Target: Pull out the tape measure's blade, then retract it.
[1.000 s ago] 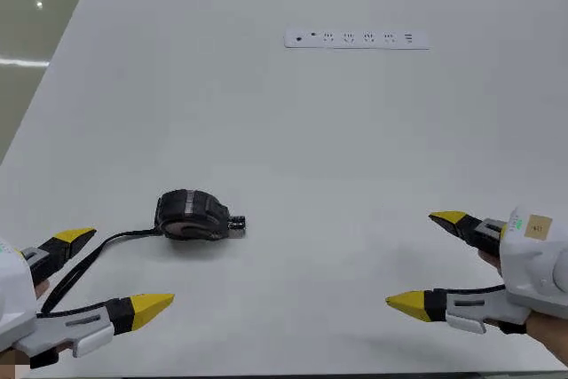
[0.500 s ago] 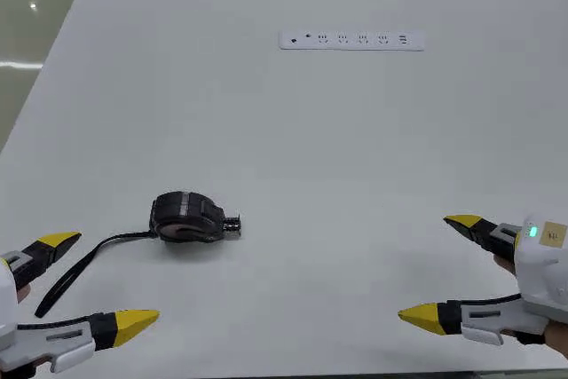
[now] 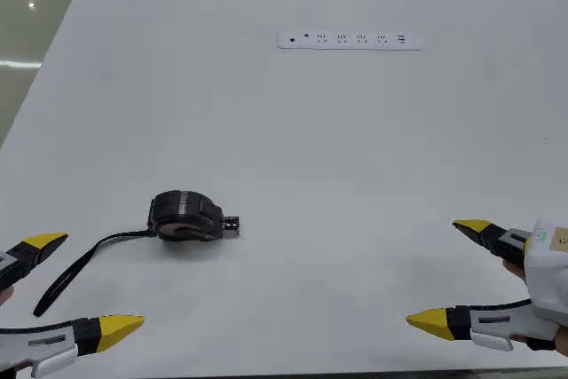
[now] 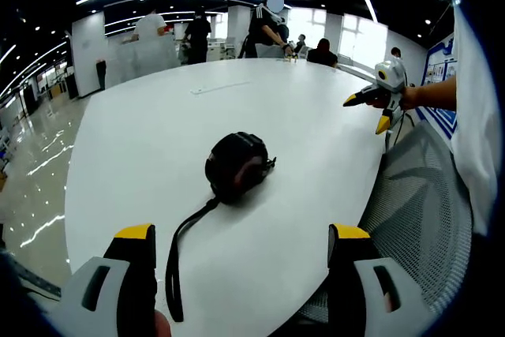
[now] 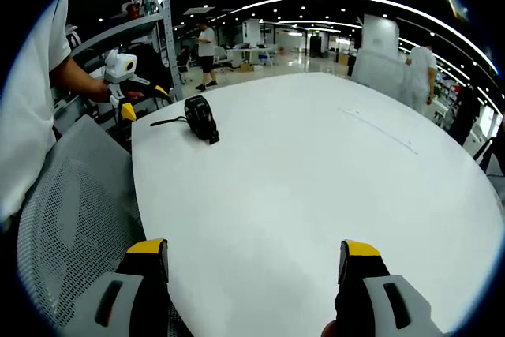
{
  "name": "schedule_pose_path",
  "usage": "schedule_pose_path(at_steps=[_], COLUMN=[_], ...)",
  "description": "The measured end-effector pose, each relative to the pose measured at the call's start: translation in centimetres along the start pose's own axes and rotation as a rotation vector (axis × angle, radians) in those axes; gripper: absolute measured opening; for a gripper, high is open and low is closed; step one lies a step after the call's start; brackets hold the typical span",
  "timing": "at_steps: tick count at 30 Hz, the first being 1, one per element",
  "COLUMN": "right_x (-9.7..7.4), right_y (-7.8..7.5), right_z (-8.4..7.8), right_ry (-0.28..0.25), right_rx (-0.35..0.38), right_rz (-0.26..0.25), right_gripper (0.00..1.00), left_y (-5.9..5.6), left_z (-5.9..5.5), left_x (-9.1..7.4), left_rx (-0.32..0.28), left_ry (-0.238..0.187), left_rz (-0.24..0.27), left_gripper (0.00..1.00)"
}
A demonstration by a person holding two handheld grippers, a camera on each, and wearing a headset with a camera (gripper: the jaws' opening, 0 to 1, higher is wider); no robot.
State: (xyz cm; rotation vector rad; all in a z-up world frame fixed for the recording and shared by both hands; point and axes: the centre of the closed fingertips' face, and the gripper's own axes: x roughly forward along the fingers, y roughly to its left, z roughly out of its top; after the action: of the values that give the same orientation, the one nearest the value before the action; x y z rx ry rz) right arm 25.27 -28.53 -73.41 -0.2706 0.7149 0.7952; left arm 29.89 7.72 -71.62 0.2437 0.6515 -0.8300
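Tape measure lay on worktop just ahead of left gripper jaws, spread wide. Right gripper jaws likewise spread, tape measure well off their left.

Your table: smooth white top, matt, faint sheen. Tape measure: black plastic case, matt; strap matt too. Your left gripper, right gripper: white plastic shells, yellow tips. Power strip: smooth white plastic. Floor: glossy.

Body of left gripper beyond the lower-left edge, of right gripper beyond the right edge.
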Motion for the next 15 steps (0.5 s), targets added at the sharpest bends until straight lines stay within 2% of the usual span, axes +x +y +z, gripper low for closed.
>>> schedule_pose_path(at_steps=[11, 15], right_x=[-0.34, -0.31], right_y=[0.14, 0.23], right_z=[0.09, 0.21], right_ry=[0.001, 0.000], right_rx=[0.002, 0.002], right_rz=[-0.003, -0.003], right_gripper=[0.88, 0.88], left_y=[-0.20, -0.31], left_z=[-0.05, -0.08], left_x=[-0.03, -0.05], left_rx=[0.023, 0.014], left_ry=[0.010, 0.017], left_rz=[-0.004, -0.009], left_gripper=[0.88, 0.89])
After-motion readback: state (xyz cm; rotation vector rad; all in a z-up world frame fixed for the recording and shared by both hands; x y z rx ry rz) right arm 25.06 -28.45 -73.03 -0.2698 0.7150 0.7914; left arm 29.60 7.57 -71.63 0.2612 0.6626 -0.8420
